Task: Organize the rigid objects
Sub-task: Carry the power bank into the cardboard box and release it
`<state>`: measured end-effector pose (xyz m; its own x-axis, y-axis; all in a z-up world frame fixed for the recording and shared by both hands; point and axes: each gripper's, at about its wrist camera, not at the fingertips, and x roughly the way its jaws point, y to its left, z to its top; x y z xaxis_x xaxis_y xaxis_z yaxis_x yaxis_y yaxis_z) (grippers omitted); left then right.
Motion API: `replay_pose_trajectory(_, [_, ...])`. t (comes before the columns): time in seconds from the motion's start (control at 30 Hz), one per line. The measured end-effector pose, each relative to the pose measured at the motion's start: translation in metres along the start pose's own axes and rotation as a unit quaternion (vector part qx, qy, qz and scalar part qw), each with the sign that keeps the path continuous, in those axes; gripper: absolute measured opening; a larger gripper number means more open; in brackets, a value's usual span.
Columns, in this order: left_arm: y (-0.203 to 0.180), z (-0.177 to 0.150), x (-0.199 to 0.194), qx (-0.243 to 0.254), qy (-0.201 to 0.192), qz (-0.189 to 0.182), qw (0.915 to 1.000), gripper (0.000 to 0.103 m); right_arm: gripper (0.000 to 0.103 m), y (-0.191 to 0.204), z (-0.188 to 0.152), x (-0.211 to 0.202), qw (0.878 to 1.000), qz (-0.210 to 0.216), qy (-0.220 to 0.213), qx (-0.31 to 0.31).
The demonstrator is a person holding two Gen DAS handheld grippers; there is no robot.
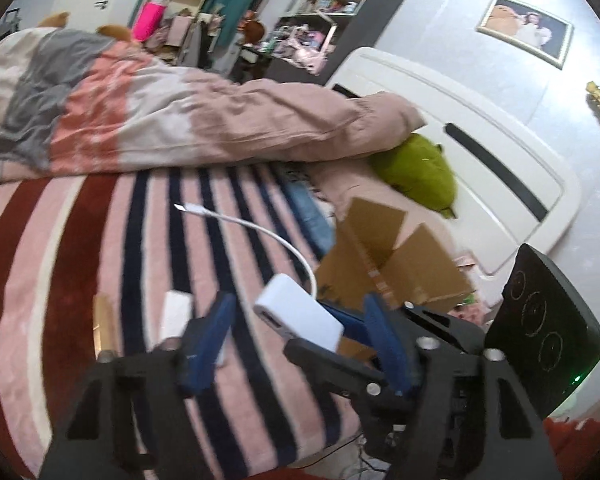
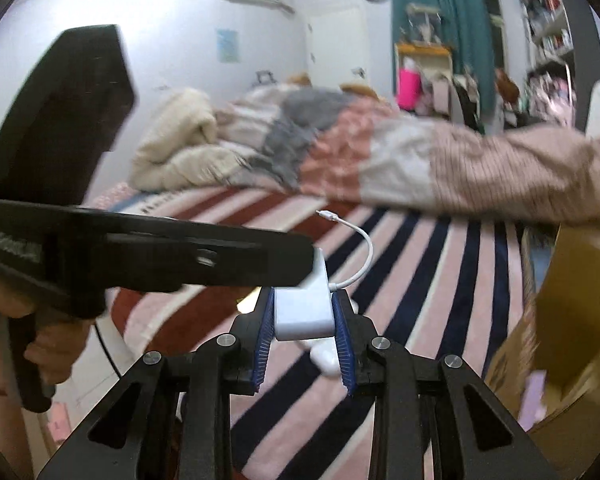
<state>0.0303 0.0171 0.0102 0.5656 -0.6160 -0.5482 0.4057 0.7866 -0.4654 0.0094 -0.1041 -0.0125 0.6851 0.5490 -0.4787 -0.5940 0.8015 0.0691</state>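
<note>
A white adapter (image 2: 302,312) with a short white cable (image 2: 364,246) hangs lifted above the striped bed, and my right gripper (image 2: 302,294) is shut on its sides with both blue pads. In the left wrist view the same adapter (image 1: 300,316) sits between the blue fingers of my left gripper (image 1: 299,298). Those fingers stand open, with a visible gap on the left side. On the blanket below lie a small white block (image 1: 176,312) and a gold tube (image 1: 104,328). An open cardboard box (image 1: 380,264) stands just right of the adapter.
A striped blanket (image 1: 100,240) covers the bed, with a bunched pink and grey quilt (image 1: 180,120) behind it. A green plush toy (image 1: 416,168) rests against the white headboard (image 1: 480,140). A person's hand (image 2: 40,340) holds the left gripper's handle. Cluttered shelves stand far behind.
</note>
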Motion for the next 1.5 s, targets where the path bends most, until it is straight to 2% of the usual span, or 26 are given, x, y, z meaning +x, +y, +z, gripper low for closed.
replay_pose_trajectory(0.03, [-0.007, 0.005, 0.003, 0.002, 0.001, -0.008, 1.0, 0.045, 0.024, -0.004, 0.004, -0.007, 1.0, -0.001, -0.011, -0.005])
replay_pose_trajectory(0.13, [-0.025, 0.019, 0.016, 0.014, 0.003, -0.01, 0.9998, 0.033, 0.024, -0.018, 0.01, -0.021, 0.999, -0.007, -0.033, -0.007])
replay_pose_trajectory(0.3, [-0.067, 0.042, 0.056, 0.043, 0.02, -0.031, 0.9984, 0.033, 0.024, -0.059, 0.012, -0.048, 0.998, -0.028, -0.063, 0.009])
replay_pose_trajectory(0.47, [-0.105, 0.051, 0.104, 0.073, 0.052, -0.044, 0.995, 0.033, 0.024, -0.11, 0.003, -0.071, 0.996, -0.056, -0.06, 0.042])
replay_pose_trajectory(0.63, [-0.131, 0.05, 0.15, 0.085, 0.093, -0.054, 0.9905, 0.033, 0.024, -0.145, -0.01, -0.085, 0.993, -0.082, -0.034, 0.072])
replay_pose_trajectory(0.83, [-0.138, 0.044, 0.181, 0.089, 0.123, -0.043, 0.9875, 0.033, 0.024, -0.17, -0.024, -0.088, 0.991, -0.1, 0.019, 0.084])
replay_pose_trajectory(0.9, [-0.138, 0.043, 0.184, 0.094, 0.128, -0.035, 0.9867, 0.047, 0.025, -0.173, -0.027, -0.086, 0.991, -0.102, 0.027, 0.088])
replay_pose_trajectory(0.93, [-0.137, 0.043, 0.184, 0.096, 0.125, -0.029, 0.9871, 0.06, 0.035, -0.176, -0.028, -0.085, 0.99, -0.102, 0.031, 0.091])
replay_pose_trajectory(0.97, [-0.136, 0.044, 0.183, 0.096, 0.12, -0.022, 0.9879, 0.064, 0.05, -0.177, -0.028, -0.084, 0.989, -0.103, 0.033, 0.097])
replay_pose_trajectory(1.03, [-0.132, 0.045, 0.178, 0.096, 0.113, -0.009, 0.9889, 0.067, 0.061, -0.177, -0.027, -0.082, 0.99, -0.094, 0.032, 0.096])
replay_pose_trajectory(1.27, [-0.112, 0.049, 0.139, 0.09, 0.074, 0.028, 0.9928, 0.073, 0.064, -0.162, -0.023, -0.08, 0.992, -0.092, 0.039, 0.082])
replay_pose_trajectory(1.37, [-0.097, 0.047, 0.116, 0.081, 0.055, 0.046, 0.9942, 0.08, 0.064, -0.155, -0.019, -0.079, 0.992, -0.089, 0.038, 0.082])
replay_pose_trajectory(1.5, [-0.073, 0.041, 0.082, 0.068, 0.029, 0.07, 0.9948, 0.08, 0.065, -0.136, -0.009, -0.077, 0.993, -0.088, 0.035, 0.072])
